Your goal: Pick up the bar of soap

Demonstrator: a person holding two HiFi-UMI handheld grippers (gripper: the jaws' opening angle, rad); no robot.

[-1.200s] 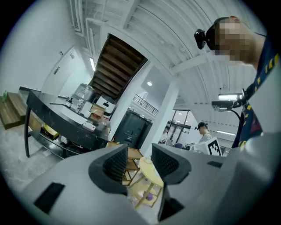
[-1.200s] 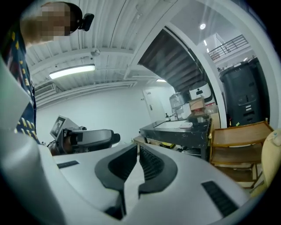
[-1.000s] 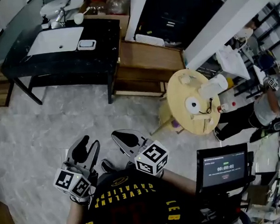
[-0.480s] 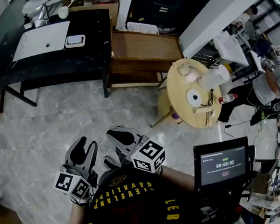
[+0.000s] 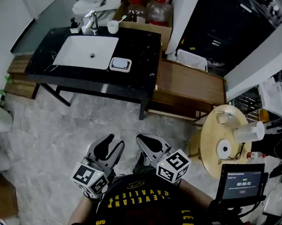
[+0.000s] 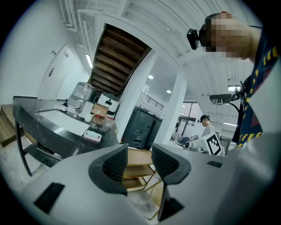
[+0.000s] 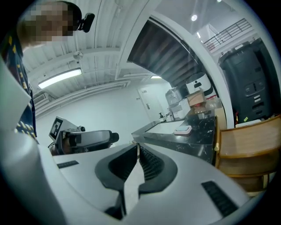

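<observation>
Blk counter (image 5: 144, 56): soap dish (image 5: 120, 64), cup (image 5: 113, 26).

Bar of soap (image 5: 120, 63) in dish (image 5: 111, 66) near counter's (image 5: 145, 77) front edge, beside sink (image 5: 85, 52); my left gripper (image 5: 113, 142), right gripper (image 5: 146, 141) well apart from it.

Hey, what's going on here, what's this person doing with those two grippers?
A person holds a gripper in each hand, close to the body. The left gripper is open and empty; the right gripper is shut on nothing. The bar of soap lies in its dish on the black counter, beside the white sink, well ahead of both. It is not yet picked up.
</observation>
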